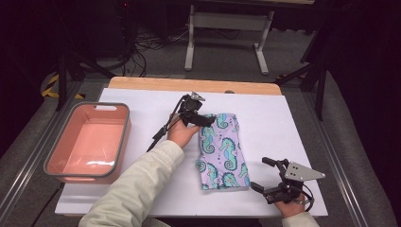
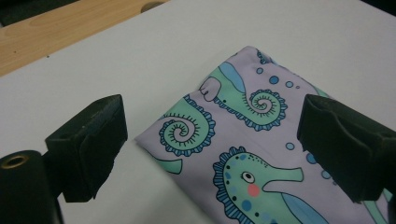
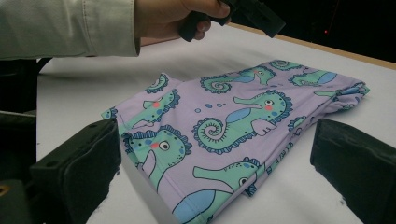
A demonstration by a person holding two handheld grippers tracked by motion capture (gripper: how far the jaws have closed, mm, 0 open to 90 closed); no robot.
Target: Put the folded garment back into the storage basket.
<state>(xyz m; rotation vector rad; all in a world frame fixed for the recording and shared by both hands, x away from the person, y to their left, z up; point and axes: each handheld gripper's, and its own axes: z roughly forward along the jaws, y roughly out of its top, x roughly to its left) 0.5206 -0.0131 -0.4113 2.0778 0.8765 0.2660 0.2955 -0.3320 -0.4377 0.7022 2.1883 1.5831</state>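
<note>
1. Folded cloth (image 1: 222, 151) flat mid-table, long side running from far edge toward near edge.
2. Left gripper (image 1: 204, 120) at cloth's far-left corner, jaws wide, straddling that corner, not gripping.
3. Right gripper (image 1: 265, 175) near table's near-right corner, just beside cloth's near-right corner, jaws wide, empty.
4. Pink bin (image 1: 56, 161) at left edge.

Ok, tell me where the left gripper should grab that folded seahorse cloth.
Probably the far-left corner of the folded seahorse cloth, approached from the left edge. The left gripper already hovers open there, and the stacked layers form a firm fold edge to pinch.
</note>
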